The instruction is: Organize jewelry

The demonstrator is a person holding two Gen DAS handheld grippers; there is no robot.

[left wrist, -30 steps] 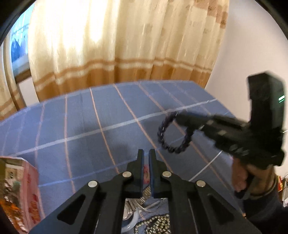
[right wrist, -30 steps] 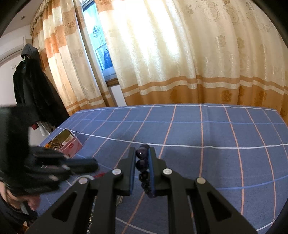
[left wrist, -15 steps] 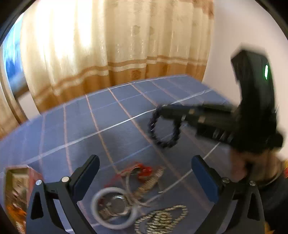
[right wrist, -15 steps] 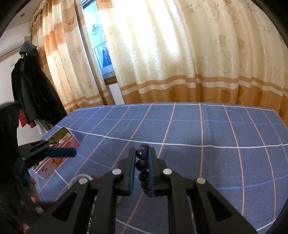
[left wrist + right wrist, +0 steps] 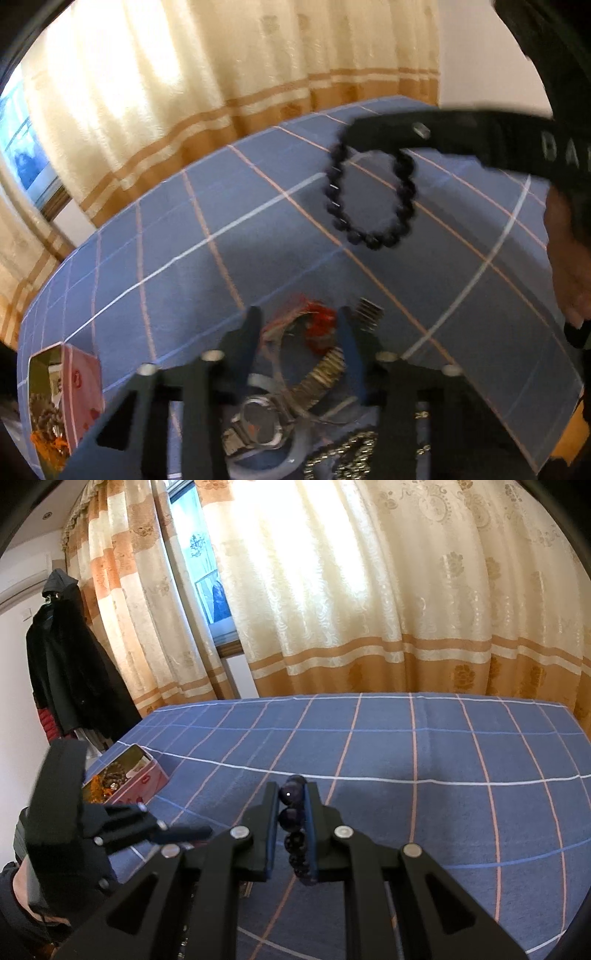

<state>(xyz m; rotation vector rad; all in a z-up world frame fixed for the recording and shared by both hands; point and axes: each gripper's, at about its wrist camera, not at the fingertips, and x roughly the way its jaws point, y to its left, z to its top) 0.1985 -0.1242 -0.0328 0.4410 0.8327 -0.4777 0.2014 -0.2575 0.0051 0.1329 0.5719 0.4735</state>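
Broad open stretches of blue checked bedspread (image 5: 461,760) lie ahead; the pink rectangular tin of trinkets (image 5: 142,777) blocks its left edge, and tangled metal watch, chains and red cord (image 5: 295,373) crowd the near side.

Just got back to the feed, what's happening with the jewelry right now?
A person with a gripper in each hand is sorting jewelry on a blue checked bedspread. The right gripper is shut on a dark bead bracelet, held up above the bed. The left gripper has just been closing, lowered over a pile with a red cord piece between its jaws and a metal watch beneath; whether the pads press on anything is unclear. A pink tin holding some jewelry sits off to the left.
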